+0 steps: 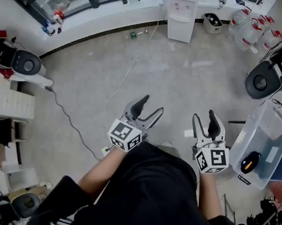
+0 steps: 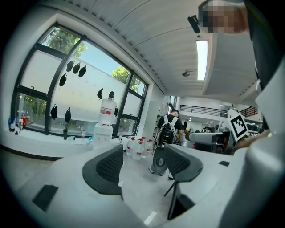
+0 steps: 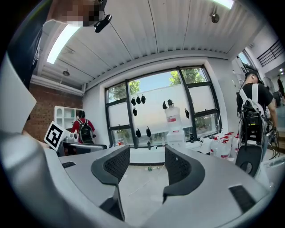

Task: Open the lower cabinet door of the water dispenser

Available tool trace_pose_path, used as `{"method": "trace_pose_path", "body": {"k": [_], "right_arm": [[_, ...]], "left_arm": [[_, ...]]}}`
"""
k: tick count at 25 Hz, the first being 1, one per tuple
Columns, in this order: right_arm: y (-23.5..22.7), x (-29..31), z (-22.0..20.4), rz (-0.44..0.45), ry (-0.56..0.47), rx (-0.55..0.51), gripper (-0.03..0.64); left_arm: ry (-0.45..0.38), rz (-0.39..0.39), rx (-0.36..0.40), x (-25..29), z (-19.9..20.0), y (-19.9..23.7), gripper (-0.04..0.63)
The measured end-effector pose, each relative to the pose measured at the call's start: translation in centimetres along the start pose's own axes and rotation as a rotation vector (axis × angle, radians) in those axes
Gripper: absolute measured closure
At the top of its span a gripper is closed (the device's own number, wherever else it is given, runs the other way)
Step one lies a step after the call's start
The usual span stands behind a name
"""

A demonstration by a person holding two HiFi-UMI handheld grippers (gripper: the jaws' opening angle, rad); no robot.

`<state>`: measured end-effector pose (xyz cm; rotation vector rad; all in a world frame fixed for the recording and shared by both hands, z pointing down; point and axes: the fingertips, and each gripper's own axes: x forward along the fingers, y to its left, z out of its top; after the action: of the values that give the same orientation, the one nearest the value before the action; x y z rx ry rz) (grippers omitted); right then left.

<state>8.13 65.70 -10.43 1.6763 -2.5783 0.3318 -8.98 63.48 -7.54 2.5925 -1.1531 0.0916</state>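
The water dispenser (image 1: 181, 10) stands against the far wall, well apart from the person, with its lower cabinet door (image 1: 179, 31) shut and facing the room. Both tools are held out in front of the body over the floor. The left gripper (image 1: 149, 108) has its jaws spread wide with nothing between them, and the right gripper (image 1: 205, 118) is likewise wide and empty. The step in hand looks like the approach. To do it well, the person should walk straight to the dispenser, minding the cable (image 1: 129, 68) that trails across the floor, and stop close enough that one gripper reaches the door without stretching. The door's handle or free edge is too small to make out from here, so the opening side is best found once close. The chosen gripper should go in low, pinch that edge, and swing it along the hinge's arc rather than pull straight back
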Motion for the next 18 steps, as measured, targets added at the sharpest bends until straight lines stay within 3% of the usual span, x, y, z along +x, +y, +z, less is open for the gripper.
{"method": "trace_pose_path", "body": {"k": [10,18], "right_arm": [[-1.2,0.3,-1.8,-0.004,0.035,0.063,0.403],[-3.1,4.9,-1.9,-0.049,0.081,0.074,0.403]], "left_arm": [[0.001,0.088,-0.006,-0.2,-0.9,1.9,0.322],[0.017,0.024,-0.037,5.2,-0.2,5.9,0.322]]}}
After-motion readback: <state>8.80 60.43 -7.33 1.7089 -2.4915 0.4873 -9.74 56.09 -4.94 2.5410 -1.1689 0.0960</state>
